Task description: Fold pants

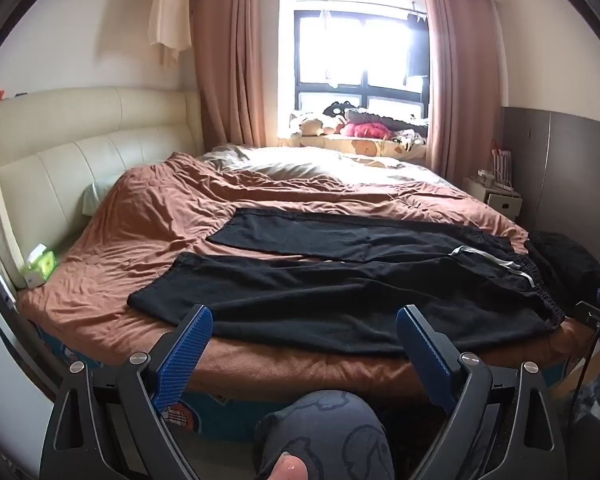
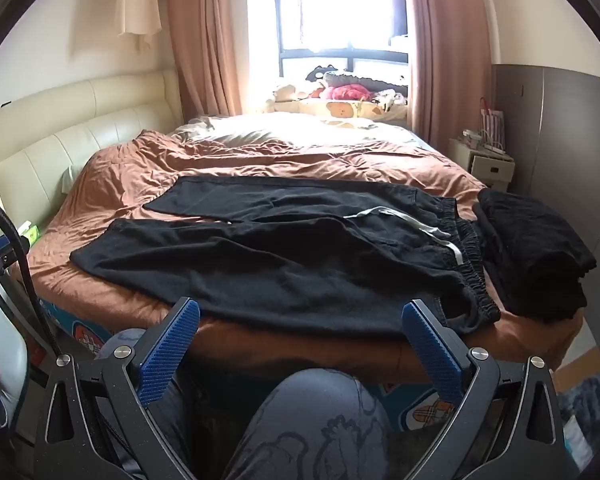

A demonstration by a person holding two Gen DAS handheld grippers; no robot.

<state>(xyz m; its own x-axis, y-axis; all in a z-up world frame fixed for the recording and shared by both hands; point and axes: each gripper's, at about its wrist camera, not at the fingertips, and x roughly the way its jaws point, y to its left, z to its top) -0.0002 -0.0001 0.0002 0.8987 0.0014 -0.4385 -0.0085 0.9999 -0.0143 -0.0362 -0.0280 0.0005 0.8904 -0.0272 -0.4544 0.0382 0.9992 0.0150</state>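
I see the black pants [image 1: 340, 280] spread flat across the near part of the bed, on top of the brown blanket [image 1: 160, 216], with the two legs running off to the left and slightly apart, and the gathered waistband with its white drawstring [image 2: 420, 228] lying to the right. Just past the waistband sits a folded pile of dark clothes [image 2: 536, 248], touching or nearly touching it. My left gripper [image 1: 304, 320] hangs in front of the bed edge with its blue pads spread wide and nothing between them; my right gripper [image 2: 300, 312] is the same, wide apart and empty, short of the cloth. Below both I see the person's knee [image 2: 320, 420] in patterned grey trousers. Farther off are the cream headboard [image 1: 80, 136], a green tissue pack [image 1: 40, 266], pink curtains [image 1: 228, 60] and the bright window [image 1: 360, 52].
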